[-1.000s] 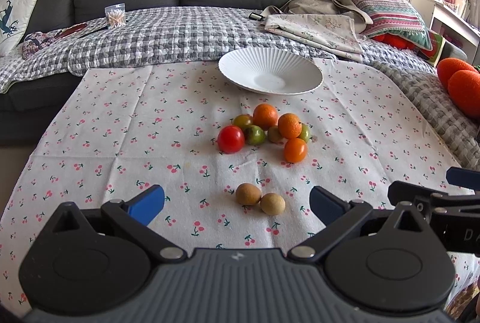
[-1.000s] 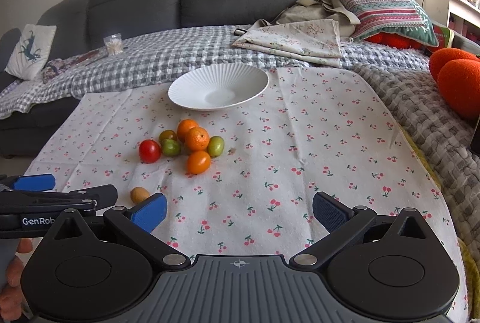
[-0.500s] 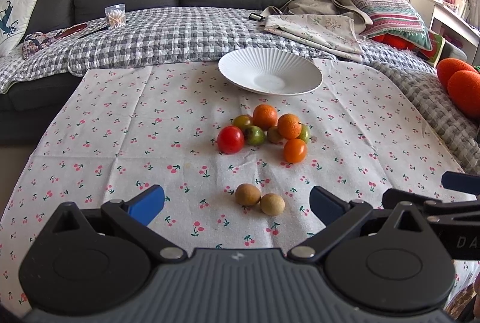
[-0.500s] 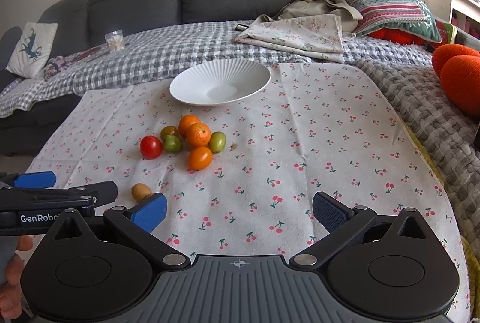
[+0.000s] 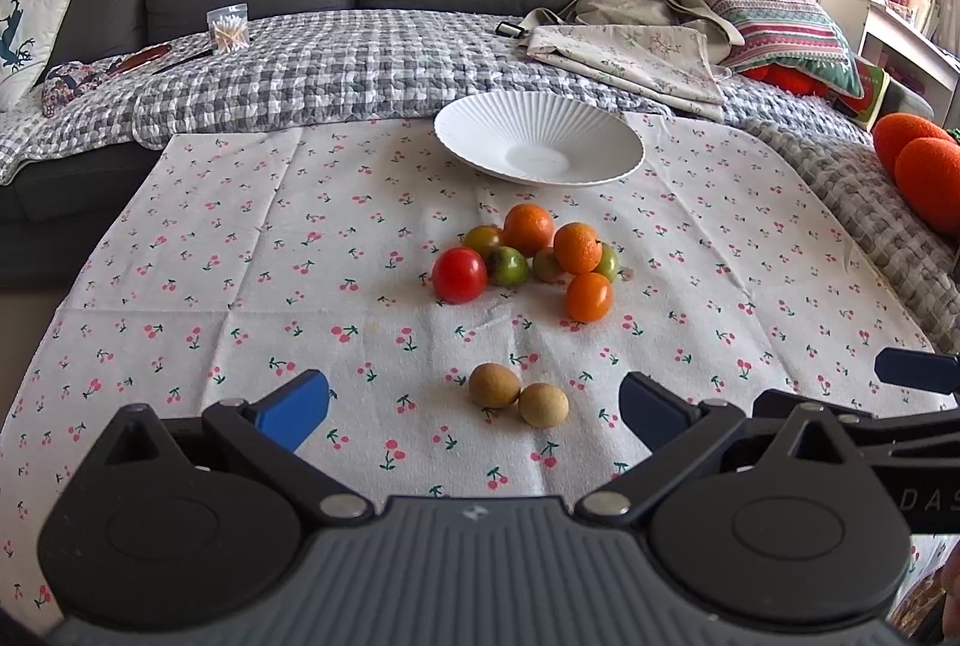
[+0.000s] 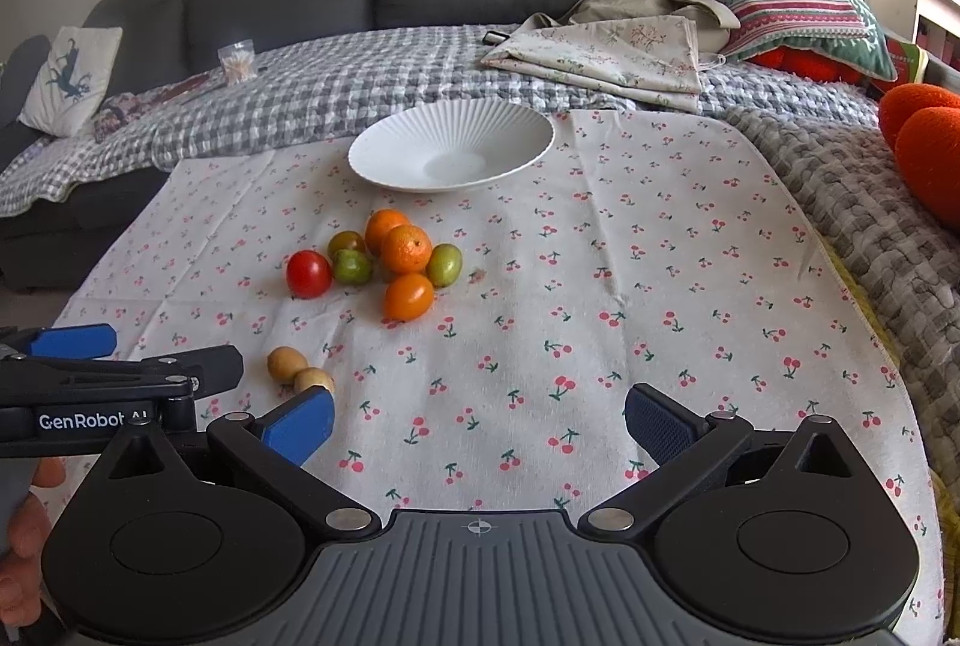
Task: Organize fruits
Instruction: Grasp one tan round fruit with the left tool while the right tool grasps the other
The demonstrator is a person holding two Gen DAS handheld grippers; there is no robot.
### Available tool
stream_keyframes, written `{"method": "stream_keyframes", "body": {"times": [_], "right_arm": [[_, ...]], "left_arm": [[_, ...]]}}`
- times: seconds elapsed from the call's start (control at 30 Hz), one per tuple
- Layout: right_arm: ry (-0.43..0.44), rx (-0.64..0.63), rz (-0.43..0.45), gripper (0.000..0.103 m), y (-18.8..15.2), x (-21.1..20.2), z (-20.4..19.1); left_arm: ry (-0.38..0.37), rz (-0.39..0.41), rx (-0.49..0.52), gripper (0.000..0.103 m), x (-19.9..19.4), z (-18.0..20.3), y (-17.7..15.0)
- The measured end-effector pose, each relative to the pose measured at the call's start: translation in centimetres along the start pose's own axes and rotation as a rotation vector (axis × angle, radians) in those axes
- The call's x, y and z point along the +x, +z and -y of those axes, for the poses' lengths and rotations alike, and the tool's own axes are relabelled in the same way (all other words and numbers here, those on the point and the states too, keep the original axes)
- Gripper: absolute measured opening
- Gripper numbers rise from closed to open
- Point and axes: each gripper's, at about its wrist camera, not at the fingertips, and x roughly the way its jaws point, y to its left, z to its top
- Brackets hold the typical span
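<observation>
The left gripper (image 5: 474,409) hangs with jaws wide apart and empty, just short of two brown round fruits (image 5: 519,395). Beyond, red, green and orange fruits (image 5: 528,259) cluster on the cherry-print tablecloth (image 5: 240,286). The ribbed white bowl (image 5: 480,130) holds nothing, so sorting has not begun. The right gripper (image 6: 477,421) is likewise agape, empty.

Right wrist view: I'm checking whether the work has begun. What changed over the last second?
The right gripper eased forward and a little left toward the fruit cluster. Nothing was grasped. Both grippers, including the left gripper, stayed open; the fruit and the white plate did not move.
</observation>
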Motion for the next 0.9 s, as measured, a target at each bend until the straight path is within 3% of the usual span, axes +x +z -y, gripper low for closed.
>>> {"method": "stream_keyframes", "body": {"times": [0.6, 0.9], "right_arm": [[0.051, 0.050, -0.024, 0.103, 0.8, 1.9, 1.1], [0.134, 0.071, -0.036, 0.103, 0.9, 3.1, 1.4]], "left_arm": [[-0.017, -0.046, -0.051, 0.102, 1.4, -1.7, 0.5], [-0.011, -0.060, -0.110, 0.098, 2.7, -4.3, 1.4]]}}
